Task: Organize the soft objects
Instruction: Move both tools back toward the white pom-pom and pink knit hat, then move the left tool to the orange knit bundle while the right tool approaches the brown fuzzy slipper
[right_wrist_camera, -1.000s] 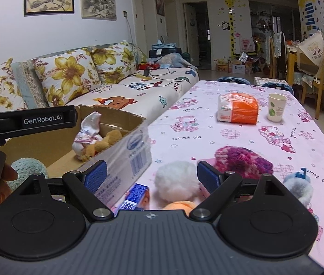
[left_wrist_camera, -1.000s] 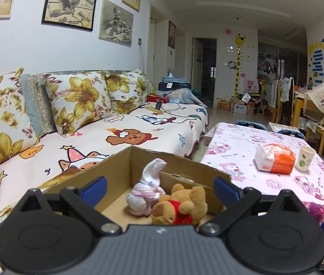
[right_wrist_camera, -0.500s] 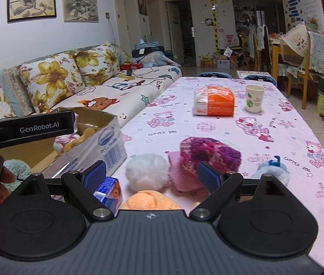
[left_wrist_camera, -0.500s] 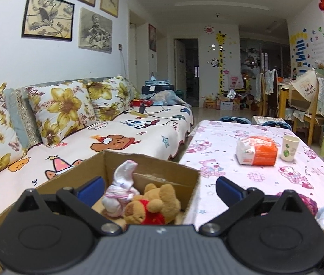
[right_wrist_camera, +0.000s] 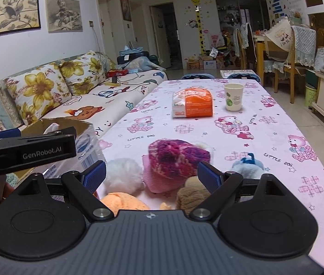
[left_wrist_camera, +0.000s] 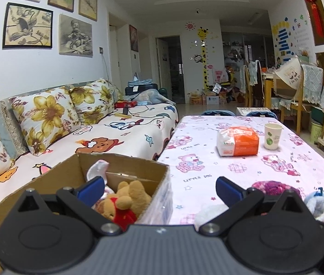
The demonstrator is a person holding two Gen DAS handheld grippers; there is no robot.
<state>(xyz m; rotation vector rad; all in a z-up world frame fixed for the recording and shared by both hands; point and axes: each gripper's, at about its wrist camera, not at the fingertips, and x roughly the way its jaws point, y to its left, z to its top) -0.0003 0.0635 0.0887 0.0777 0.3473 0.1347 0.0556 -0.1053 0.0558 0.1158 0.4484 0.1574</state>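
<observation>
Both grippers empty, fingers apart: left gripper (left_wrist_camera: 159, 189) over cardboard box (left_wrist_camera: 125, 162) edge, bear (left_wrist_camera: 125, 202) inside. Right gripper (right_wrist_camera: 151, 175) above knit hat (right_wrist_camera: 175, 158) and white pompom (right_wrist_camera: 124, 171) on worktop (right_wrist_camera: 265, 137); contact probably none.

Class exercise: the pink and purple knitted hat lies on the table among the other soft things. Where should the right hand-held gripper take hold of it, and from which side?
Probably the domed purple crown of the knitted hat, coming from above. It stands higher than its flat pink brim and the white pompom beside it, so the open right hand-held gripper could close across it without snagging those neighbours.
</observation>
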